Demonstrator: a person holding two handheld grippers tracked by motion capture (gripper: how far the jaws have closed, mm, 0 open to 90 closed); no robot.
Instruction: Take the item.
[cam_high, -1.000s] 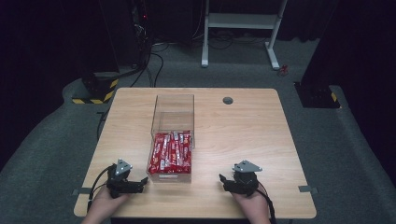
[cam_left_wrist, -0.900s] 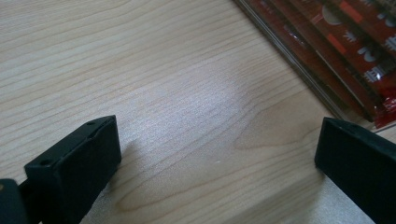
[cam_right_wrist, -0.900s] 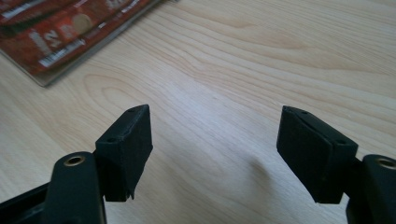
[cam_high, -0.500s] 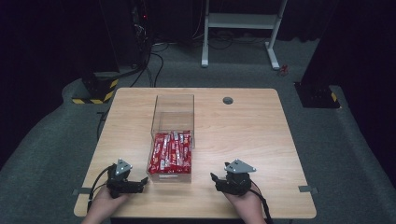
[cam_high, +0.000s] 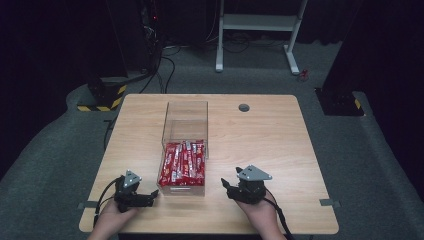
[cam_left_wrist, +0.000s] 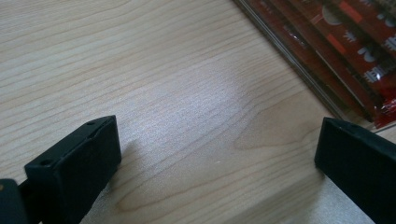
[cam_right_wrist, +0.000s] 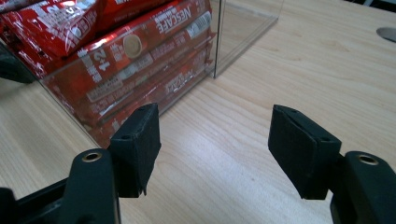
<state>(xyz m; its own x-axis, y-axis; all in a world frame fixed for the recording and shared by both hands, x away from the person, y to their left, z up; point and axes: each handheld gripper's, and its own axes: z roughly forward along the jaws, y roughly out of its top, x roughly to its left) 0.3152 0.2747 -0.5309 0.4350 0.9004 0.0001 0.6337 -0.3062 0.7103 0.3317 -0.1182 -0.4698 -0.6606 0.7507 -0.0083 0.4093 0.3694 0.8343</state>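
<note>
A clear plastic box (cam_high: 184, 116) stands on the wooden table (cam_high: 270, 140), its near half packed with red coffee-stick packets (cam_high: 183, 162). My left gripper (cam_high: 150, 195) rests near the front edge, left of the box, open, with bare wood between its jaws. In the left gripper view the packets (cam_left_wrist: 355, 42) lie behind the box wall at upper right. My right gripper (cam_high: 225, 186) sits right of the box, open and empty. In the right gripper view the box (cam_right_wrist: 233, 32) and its packets (cam_right_wrist: 126, 60) stand just beyond the left jaw.
A round grey cable port (cam_high: 244, 107) sits in the table's far side. A white stand frame (cam_high: 260, 25) and cables lie on the dark carpet beyond. Bare wood stretches right of the box.
My right gripper has slid left along the front edge toward the box. The left gripper has stayed put.
</note>
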